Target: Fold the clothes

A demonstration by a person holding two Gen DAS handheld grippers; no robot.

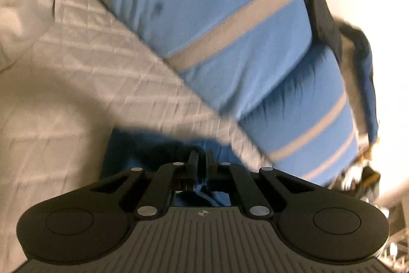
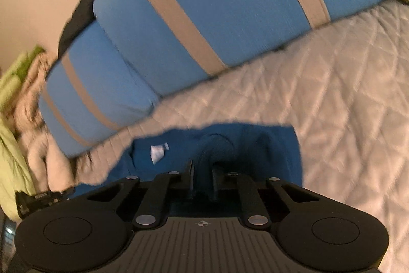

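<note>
Cloth first, nearest of all: dark blue cloth [image 1: 143, 145] pinched in the left claw [image 1: 202, 157], jaws drawn almost together with only a thin fold between them. Same dark blue cloth [image 2: 268, 145] caught in the right claw [image 2: 203, 168], jaws nearly closed on a thicker bunched ridge of it. Held edge raised off the bed, hanging slack below both claws, with a small white tag [image 2: 159, 150] showing just left of the right claw.

Just beyond the held edge, bare quilted bed [image 1: 76, 73], pale and diamond-stitched, running out wide to the right in the right wrist view [image 2: 332, 94].

Farther on, lying flat on the bed, a lighter blue striped shirt [image 1: 217, 30] with grey bands. Long axis slanting across both views rather than pointing away: down toward the right as seen from the left claw, down toward the left as seen from the right claw [image 2: 204, 4]. Narrower end therefore roughly between the two claws, neither one clearly nearer. Cannot tell whether held cloth and striped shirt belong to one piece.

Farthest back, a dark garment [image 1: 319, 4] behind the shirt, and green cloth [image 2: 12, 94] at the left edge.

Judged next: carrying the held edge straight forward, both claws level, keeping it taut between them.
</note>
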